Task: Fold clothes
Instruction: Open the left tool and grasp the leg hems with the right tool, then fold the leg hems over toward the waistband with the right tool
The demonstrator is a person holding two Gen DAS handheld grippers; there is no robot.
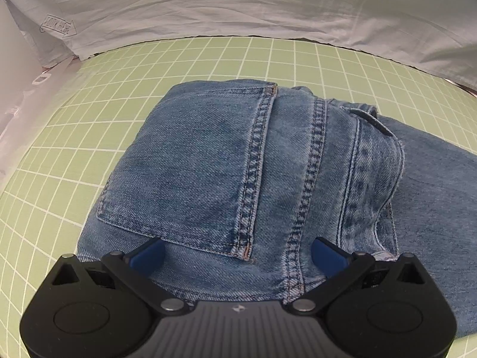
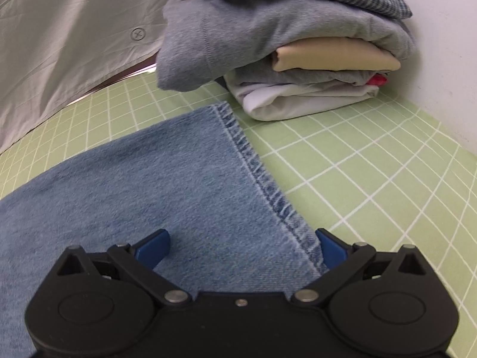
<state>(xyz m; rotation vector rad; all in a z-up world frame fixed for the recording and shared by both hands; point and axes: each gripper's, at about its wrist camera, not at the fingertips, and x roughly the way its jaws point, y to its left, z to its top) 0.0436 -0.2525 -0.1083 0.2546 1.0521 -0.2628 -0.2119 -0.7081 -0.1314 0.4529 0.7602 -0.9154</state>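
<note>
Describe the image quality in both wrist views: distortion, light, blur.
Left wrist view: strong fisheye bend curves the green grid mat; even, soft light; the jeans show crisp stitching, dark vignette in the corners. Right wrist view: same barrel distortion; the denim leg looks slightly soft, the folded stack mildly blurred; a bright glare strip by the white sheet.

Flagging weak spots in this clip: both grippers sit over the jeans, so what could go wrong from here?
The right gripper, open, straddles the hem, so closing may catch only the edge. The clothes stack lies just beyond the hem; a sweep could topple it. The left gripper, open over the back pocket, may pinch one layer.
</note>
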